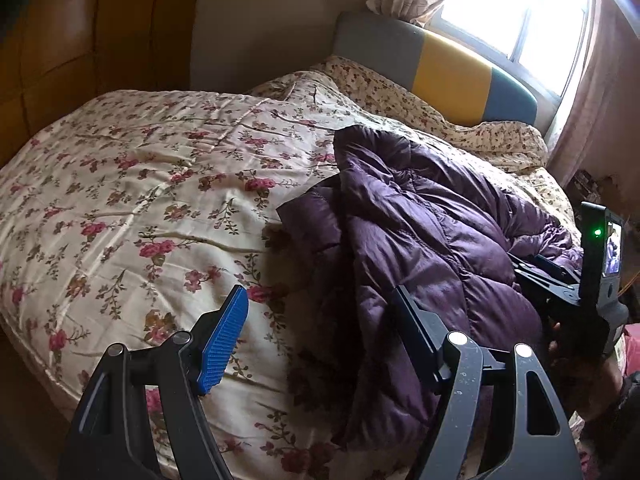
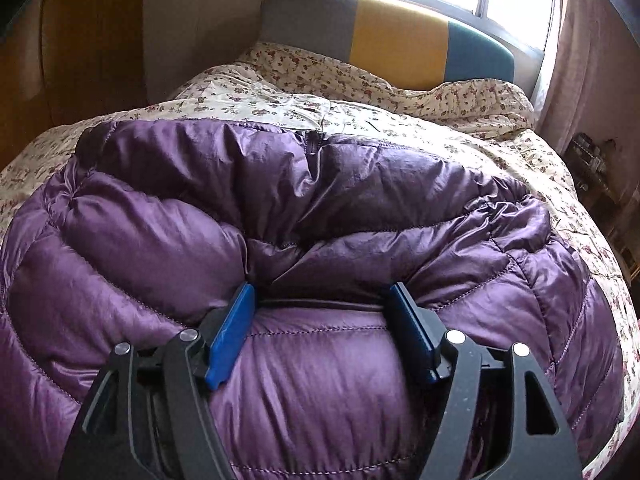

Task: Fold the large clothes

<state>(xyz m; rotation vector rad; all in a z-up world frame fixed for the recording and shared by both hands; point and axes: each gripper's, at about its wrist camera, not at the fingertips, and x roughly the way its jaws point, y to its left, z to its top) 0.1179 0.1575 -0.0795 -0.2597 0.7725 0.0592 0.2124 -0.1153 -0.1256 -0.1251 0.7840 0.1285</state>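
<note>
Puffy purple down jacket (image 2: 320, 240) bulges between the spread fingers of the right claw (image 2: 322, 332), released and pressing it onto the bed (image 2: 400, 120), while the left claw (image 1: 320, 320) gapes at its edge, probably seeking a fold grip.

The left wrist camera looks along its open fingers (image 1: 416, 332) from the bed's (image 1: 132, 184) near edge, facing the headboard (image 1: 452, 70) and window (image 1: 516, 8), the jacket (image 1: 420, 220) right of centre. The right wrist camera sits much nearer, almost on the jacket (image 2: 304, 208), facing likewise. Both share bed, headboard, window and apparently the same wall.
</note>
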